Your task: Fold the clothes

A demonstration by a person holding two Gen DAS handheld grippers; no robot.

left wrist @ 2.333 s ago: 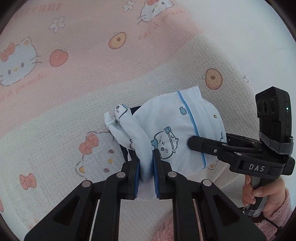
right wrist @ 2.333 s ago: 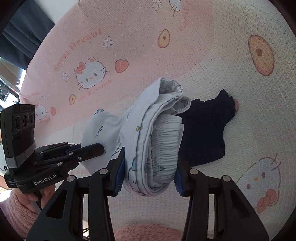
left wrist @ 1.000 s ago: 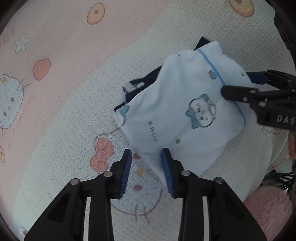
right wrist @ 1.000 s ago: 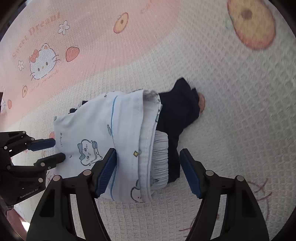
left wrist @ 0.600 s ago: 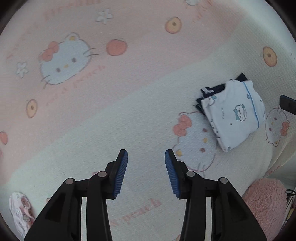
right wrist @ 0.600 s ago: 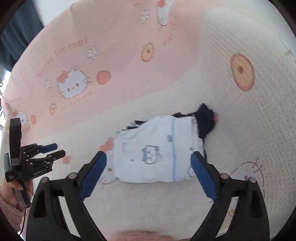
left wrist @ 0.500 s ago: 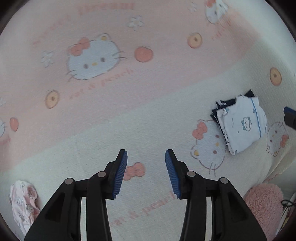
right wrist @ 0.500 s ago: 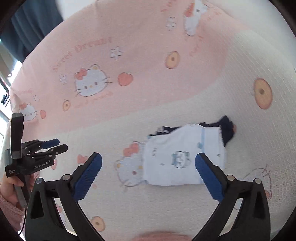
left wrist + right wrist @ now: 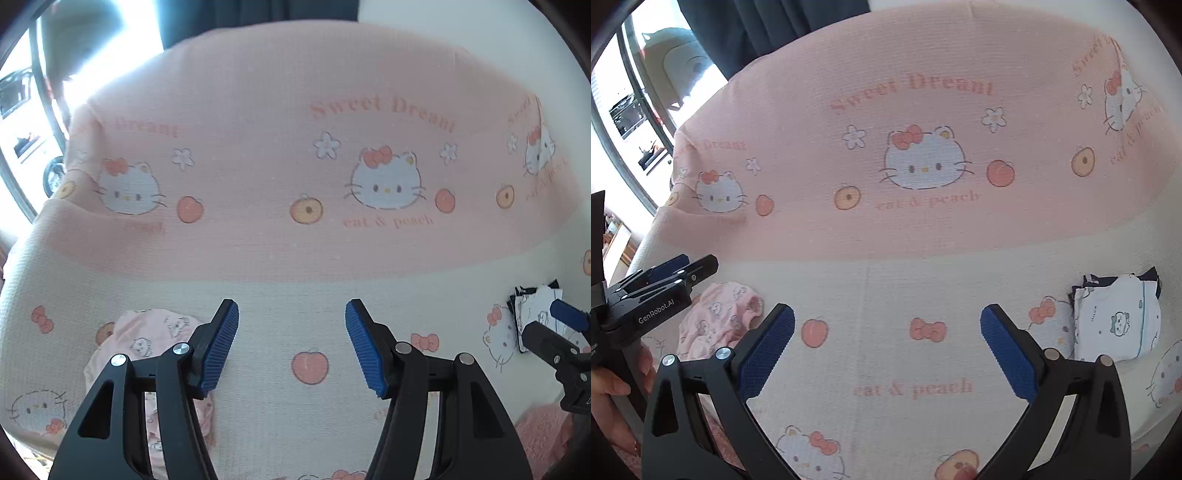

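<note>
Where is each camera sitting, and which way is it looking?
Left wrist: on the left gripper, looking down at the blanket; the right gripper pokes in.
Right wrist: on the right gripper, same way; the left gripper and hand show.
Both share: pink garment, folded white garment.

Blanket (image 9: 923, 236), pink band, upper print: "Sweet Dream", repeated along the band; seen from both of my wrist cameras.
Blanket, pink band, below the cat faces: "cat & peach".
Blanket, cream part, just ahead of my right claw: "cat & peach" again.
My left gripper (image 9: 698, 267), side of the body, seen from my right wrist: "GenRobot.AI".
Folded white garment (image 9: 1115, 321): short dark print, too small to read.
</note>
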